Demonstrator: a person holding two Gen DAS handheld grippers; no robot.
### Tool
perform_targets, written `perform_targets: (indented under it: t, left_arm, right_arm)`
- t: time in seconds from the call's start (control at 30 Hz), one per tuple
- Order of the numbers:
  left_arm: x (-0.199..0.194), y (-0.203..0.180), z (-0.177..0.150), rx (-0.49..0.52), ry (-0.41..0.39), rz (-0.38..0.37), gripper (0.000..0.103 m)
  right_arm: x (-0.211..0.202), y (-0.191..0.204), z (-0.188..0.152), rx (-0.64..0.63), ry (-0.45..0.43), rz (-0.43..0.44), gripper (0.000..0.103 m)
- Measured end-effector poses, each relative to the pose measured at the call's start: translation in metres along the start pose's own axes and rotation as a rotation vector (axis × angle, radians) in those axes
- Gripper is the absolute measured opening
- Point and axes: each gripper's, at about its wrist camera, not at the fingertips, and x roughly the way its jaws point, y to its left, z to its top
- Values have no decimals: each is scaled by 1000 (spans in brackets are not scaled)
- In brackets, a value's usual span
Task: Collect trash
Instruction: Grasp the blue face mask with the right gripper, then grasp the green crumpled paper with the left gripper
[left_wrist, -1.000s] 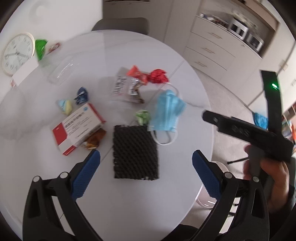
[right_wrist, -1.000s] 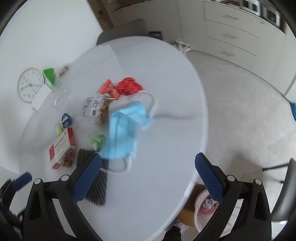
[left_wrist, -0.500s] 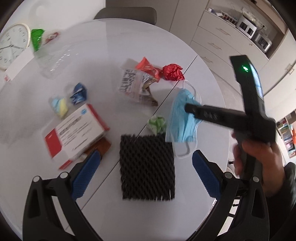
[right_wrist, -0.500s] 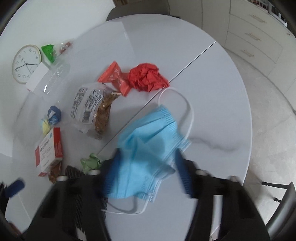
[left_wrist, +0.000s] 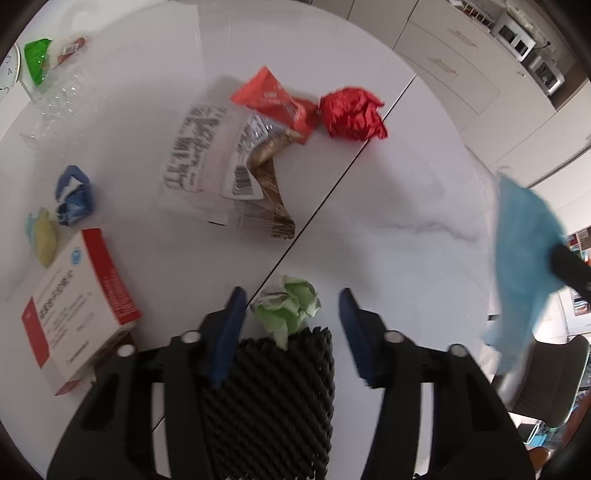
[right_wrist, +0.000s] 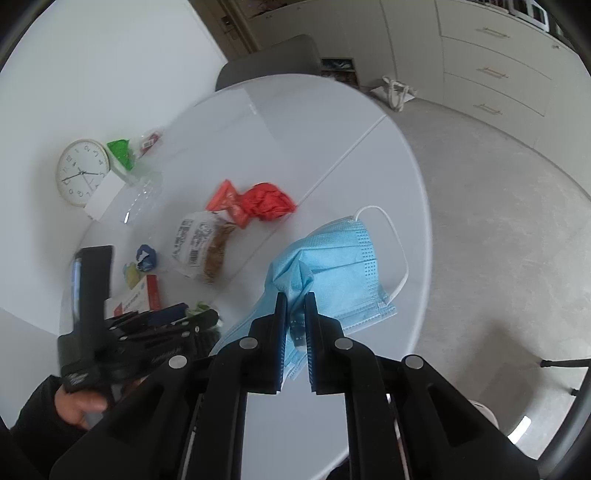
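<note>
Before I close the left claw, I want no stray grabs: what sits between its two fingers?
In the left wrist view, the crumpled green paper lies between them, with the black mesh sleeve's top end just beneath it.

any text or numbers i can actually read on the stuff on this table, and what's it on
Wall clock: numerals ring the dial; "2" and "3" read, the rest too small.
Red and white box: printed lines and a round blue logo, too blurred to read.
Clear wrapper: dense black print and a barcode, no word legible.
Red packet: faint white lettering, unreadable.
Blue face mask, green paper wad, black mesh sleeve: no text.
</note>
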Motion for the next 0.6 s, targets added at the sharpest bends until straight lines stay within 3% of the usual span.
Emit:
perform_targets:
  t: [0.07, 0.3, 0.6]
  left_arm:
    - [6, -3, -1, 8, 11, 20, 39]
    - [-4, -11, -6, 23, -24, 32, 34]
    - [-73, -47, -30, 123, -145, -18, 34]
  right_arm:
    - [-2, -6, -2, 16, -5, -10, 12]
    - [-15, -29, -13, 74, -21, -23, 12]
    - [-71, -64, -53, 155, -100, -99, 13]
